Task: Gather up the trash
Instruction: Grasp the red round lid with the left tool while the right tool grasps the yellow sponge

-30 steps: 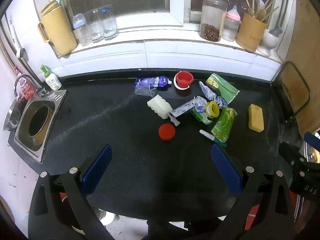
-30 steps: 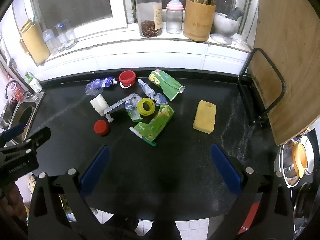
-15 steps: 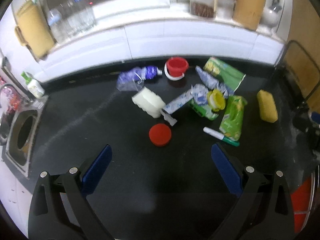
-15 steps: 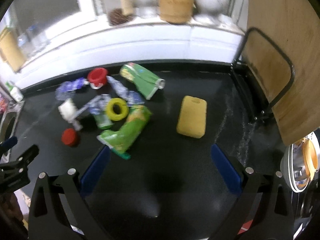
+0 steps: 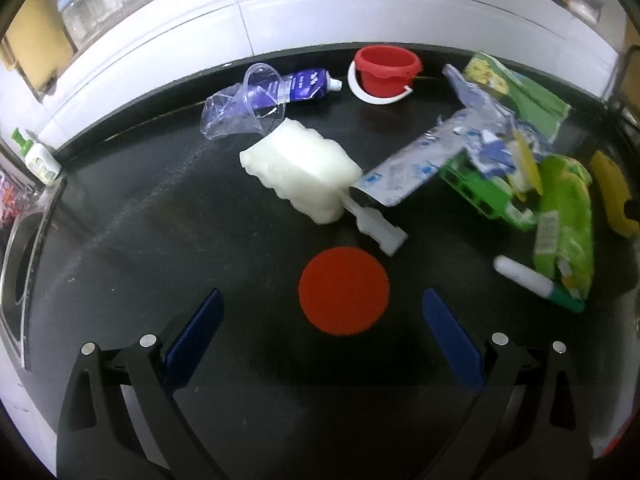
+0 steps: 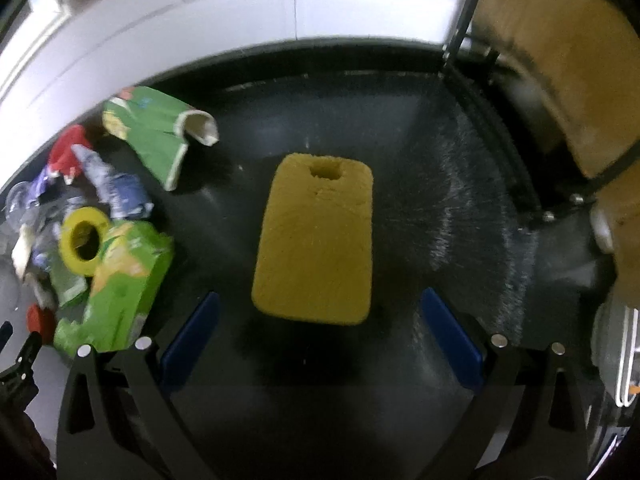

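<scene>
My left gripper (image 5: 320, 330) is open low over the black counter, with a flat red lid (image 5: 344, 290) just ahead between its blue pads. Behind the lid lie a white ridged block (image 5: 304, 174), a silver-blue wrapper (image 5: 416, 168), a crushed clear cup (image 5: 240, 110), a purple tube (image 5: 306, 86) and a red bucket (image 5: 386, 70). Green packets (image 5: 566, 220) and a white pen (image 5: 524, 278) lie to the right. My right gripper (image 6: 318, 330) is open, with a yellow sponge (image 6: 316, 236) flat on the counter just ahead of its pads. More green packets (image 6: 120, 284) and a yellow ring (image 6: 82, 238) lie to its left.
A sink (image 5: 20, 276) and a soap bottle (image 5: 38, 158) sit at the left end of the counter. A white tiled wall (image 5: 320, 12) backs it. A black wire rack (image 6: 500, 128) and a wooden board (image 6: 560, 60) stand at the right end.
Both grippers have dropped and moved forward toward the counter: the left one onto the red lid, the right one onto the yellow sponge. Both stay open.
</scene>
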